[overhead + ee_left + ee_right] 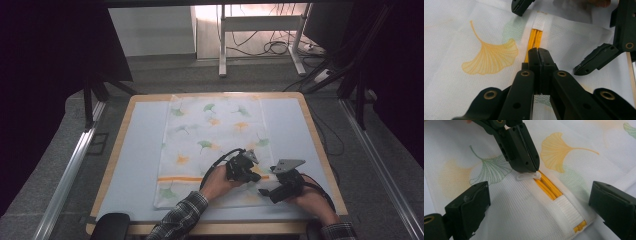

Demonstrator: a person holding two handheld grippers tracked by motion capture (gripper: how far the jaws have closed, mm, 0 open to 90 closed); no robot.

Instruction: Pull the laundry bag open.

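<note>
In the high view, a white mesh laundry bag [212, 145] printed with green and orange ginkgo leaves lay flat at the centre of a pale blue table [135, 150] with a wooden rim. An orange zipper [185, 178] ran across the bag's lower part. Just right of centre, low in the frame, the left gripper [248, 172] rested on that zipper line, held by a hand in a plaid sleeve [182, 217]. Further right, the right gripper [267, 191] sat near the bag's lower right corner, with its grey three-cornered plate on top.

In the left gripper view, an orange leaf print lay at the left. At centre, the left gripper [538, 51] was clenched, jaws pressed together over the orange zipper [534, 41]. At the right, a jaw of the other gripper hovered above the cloth.

In the right gripper view, the left gripper [529, 170] came down from the upper left and pinched the white zipper pull [527, 176] at the end of the orange teeth. The right gripper [539, 202] was released, its jaws spread wide either side of the zipper's white end tape [571, 211], not pressing on it.
</note>
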